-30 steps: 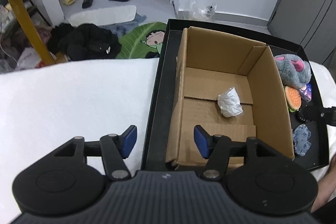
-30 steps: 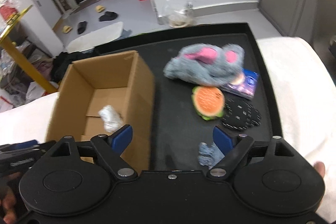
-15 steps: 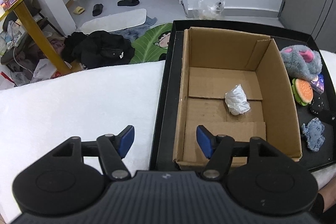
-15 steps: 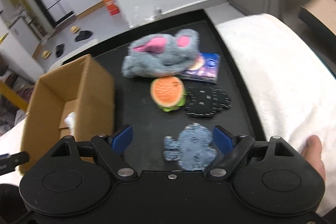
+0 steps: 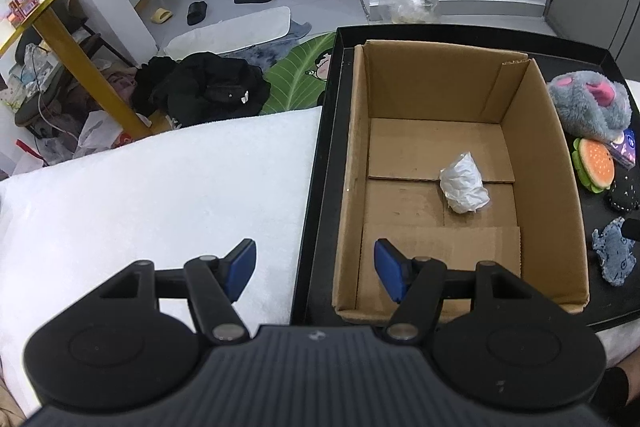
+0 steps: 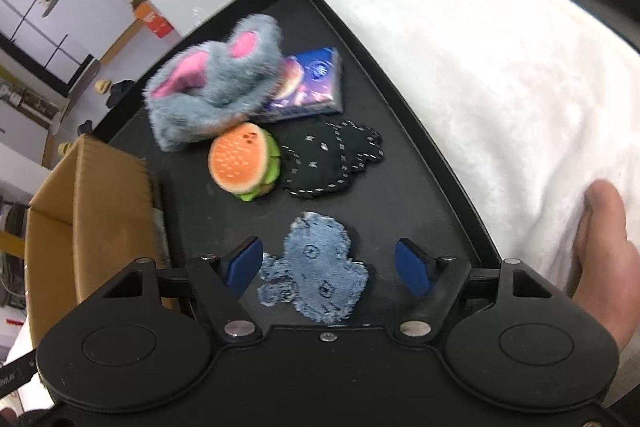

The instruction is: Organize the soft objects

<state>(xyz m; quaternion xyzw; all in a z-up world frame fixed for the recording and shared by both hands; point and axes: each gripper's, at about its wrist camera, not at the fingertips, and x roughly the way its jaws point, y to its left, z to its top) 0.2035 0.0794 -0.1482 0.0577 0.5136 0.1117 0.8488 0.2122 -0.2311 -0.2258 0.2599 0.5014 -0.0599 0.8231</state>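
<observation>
Left wrist view: left gripper [image 5: 316, 269] hangs over the near-left corner of the cardboard box [image 5: 560, 163], jaws moderately apart, nothing between them. Box sits in the black tray [image 5: 320, 187] on a white cloth [image 5: 160, 195]. Only one item inside so far: a crumpled white wad [image 5: 464, 183] on the box floor. Right of the box, still out on the tray: grey plush [image 5: 592, 103], burger toy [image 5: 596, 165], a black stitched piece [image 5: 626, 193], denim patch [image 5: 614, 255].

Right wrist view: right gripper [image 6: 328, 269] straddles the denim patch [image 6: 316, 271], jaws wide but just been closing; pads not touching it yet, so no grip. Beyond it: burger toy [image 6: 244, 163], black stitched piece [image 6: 332, 159], grey plush [image 6: 212, 95] lying partly on a blue packet [image 6: 312, 87]. Box edge [image 6: 92, 203] at left.

Status, my read: early. One of roughly six items boxed; denim patch looks next, four more after that.
</observation>
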